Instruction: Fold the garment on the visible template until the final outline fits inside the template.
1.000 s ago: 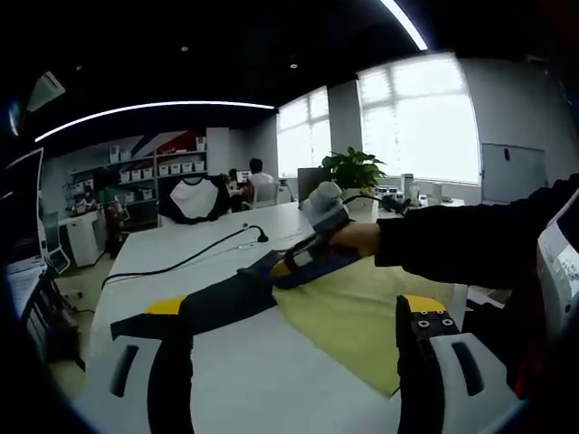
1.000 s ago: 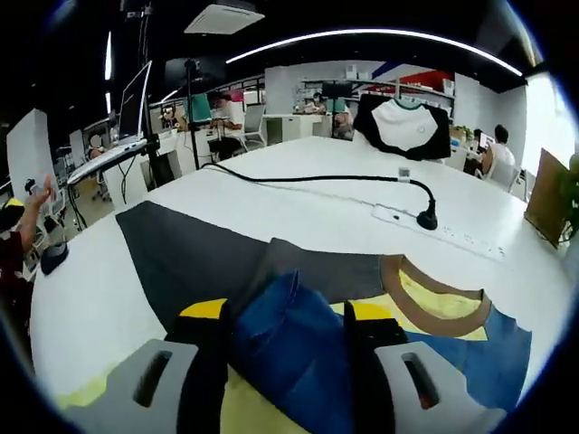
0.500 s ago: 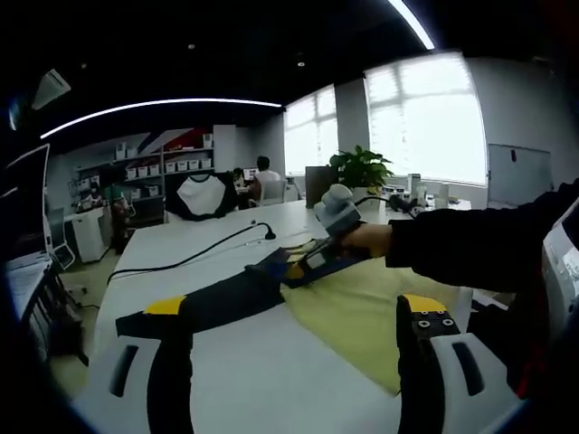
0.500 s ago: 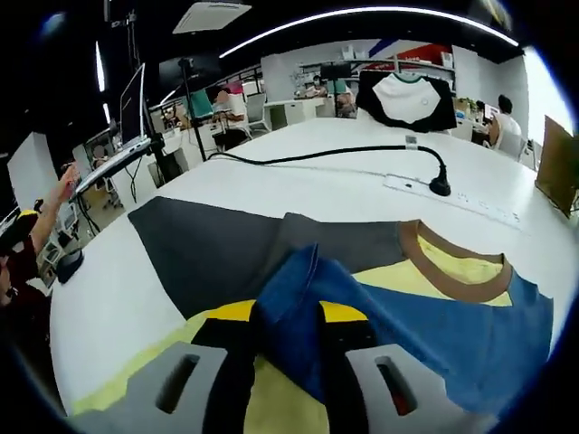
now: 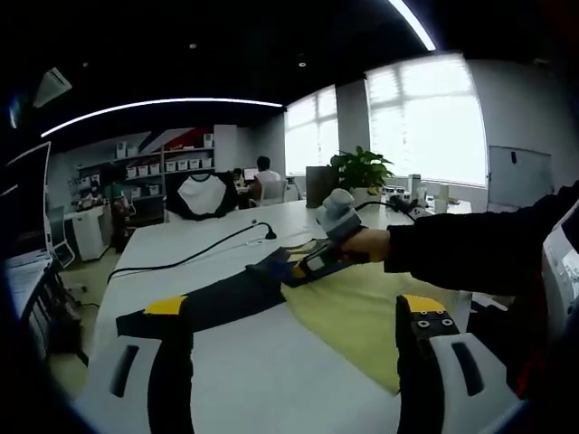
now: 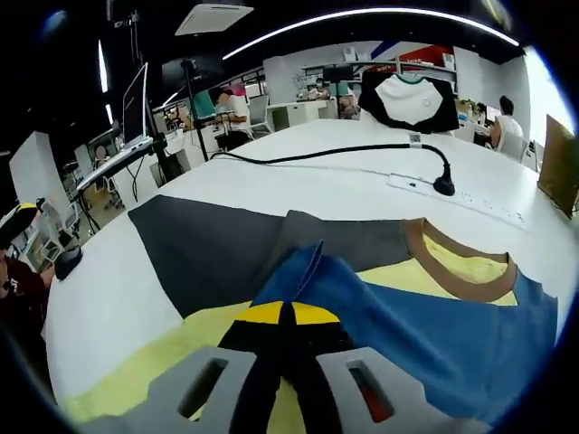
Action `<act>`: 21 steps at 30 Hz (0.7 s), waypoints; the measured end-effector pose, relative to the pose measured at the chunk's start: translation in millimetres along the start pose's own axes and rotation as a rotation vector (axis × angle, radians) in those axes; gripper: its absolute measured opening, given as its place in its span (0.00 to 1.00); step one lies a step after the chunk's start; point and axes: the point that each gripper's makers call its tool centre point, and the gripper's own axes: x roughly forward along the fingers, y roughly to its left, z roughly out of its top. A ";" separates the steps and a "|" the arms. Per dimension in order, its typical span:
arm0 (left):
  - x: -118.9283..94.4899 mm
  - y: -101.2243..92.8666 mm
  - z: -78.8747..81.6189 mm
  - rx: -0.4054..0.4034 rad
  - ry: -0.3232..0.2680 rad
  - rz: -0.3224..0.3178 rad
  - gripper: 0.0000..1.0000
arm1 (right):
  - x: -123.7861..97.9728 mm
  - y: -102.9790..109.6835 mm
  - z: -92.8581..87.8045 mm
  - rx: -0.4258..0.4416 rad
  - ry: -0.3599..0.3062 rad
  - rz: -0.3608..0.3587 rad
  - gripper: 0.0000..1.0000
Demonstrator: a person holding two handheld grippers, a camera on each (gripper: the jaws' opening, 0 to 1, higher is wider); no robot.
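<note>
A yellow T-shirt [image 6: 457, 271] with blue sleeves and a brown collar lies on the white table, partly over a dark grey template [image 6: 204, 253]. My right gripper [image 6: 285, 313] is shut on a fold of the blue sleeve [image 6: 312, 271], which rises in a ridge from the jaw tips. In the left gripper view a person's hand holds that right gripper [image 5: 289, 268] at the sleeve, between the yellow cloth [image 5: 353, 312] and the template [image 5: 222, 303]. My left gripper [image 5: 294, 306] hangs open over the table's near side, nothing between its jaws.
A black cable runs across the table to a power strip [image 6: 443, 185]. A black-and-white shirt [image 6: 409, 99] hangs on a chair beyond the table. A potted plant [image 5: 360, 167] stands at the far end. A person [image 6: 14, 262] is beside the table's left edge.
My right gripper's jaws have closed from open around the blue sleeve to shut on it, and the fold has risen slightly. The left gripper stays open and still.
</note>
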 end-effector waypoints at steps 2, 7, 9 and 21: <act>-0.1 0.4 0.3 0.004 0.000 0.002 0.98 | -0.7 -0.1 0.3 0.024 -0.004 -0.002 0.00; -1.2 2.8 0.6 0.006 0.000 0.010 0.98 | -5.3 4.0 8.8 0.030 -0.013 0.008 0.00; -2.1 3.4 1.2 -0.001 -0.005 0.014 0.98 | -7.6 8.2 12.2 0.032 -0.022 0.016 0.00; -5.2 2.9 4.0 0.001 -0.013 0.016 0.98 | 10.2 48.5 14.6 0.034 0.025 0.066 0.00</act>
